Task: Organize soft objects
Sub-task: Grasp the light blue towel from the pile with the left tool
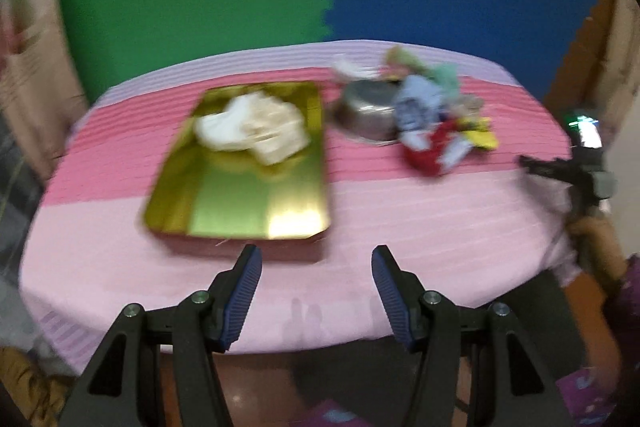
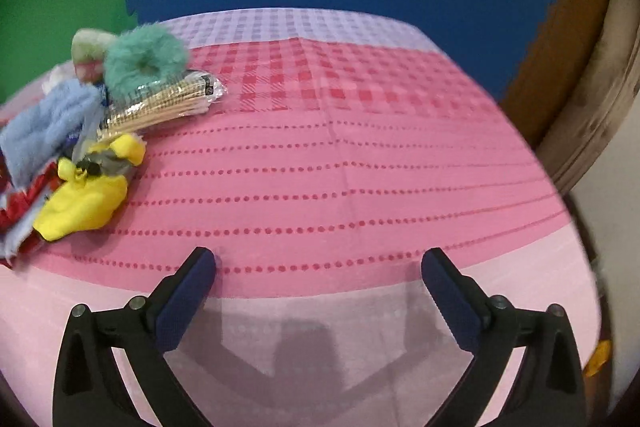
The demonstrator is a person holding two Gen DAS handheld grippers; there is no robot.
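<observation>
Blurring smears most of my left-hand view, so the heap of soft things ahead and to the right of my left fingers (image 1: 316,291) reads only as patches: a pale blue fuzzy cloth (image 1: 416,107), something red (image 1: 426,151), a scrap of yellow (image 1: 482,137). A dented round steel bowl (image 1: 370,111) sits just left of that heap, partly covered by it. Straight ahead and slightly left of those fingers lies a shiny gold rectangular metal tray (image 1: 240,211) on the pink cloth-covered counter (image 1: 400,211), with a crumpled white and cream cloth (image 1: 256,127) resting in its far half; I cannot tell how many pieces that bundle is. My left fingers are spread apart with nothing between them, held near the counter's near edge and well short of the tray.

My right view is sharper. My right fingers (image 2: 318,265) stand wide apart and empty over bare counter. The heap sits far to their left, cut off by the picture's edge: a teal fluffy ring-shaped scrunchie (image 2: 146,61), the pale blue cloth (image 2: 48,123), a yellow soft toy with grey parts (image 2: 86,201), and a clear plastic packet of thin wooden sticks (image 2: 172,101) lying among them. A pale green and pink fuzzy piece (image 2: 90,53) behind the scrunchie is too hidden to identify. None of the heap touches either pair of fingers.
</observation>
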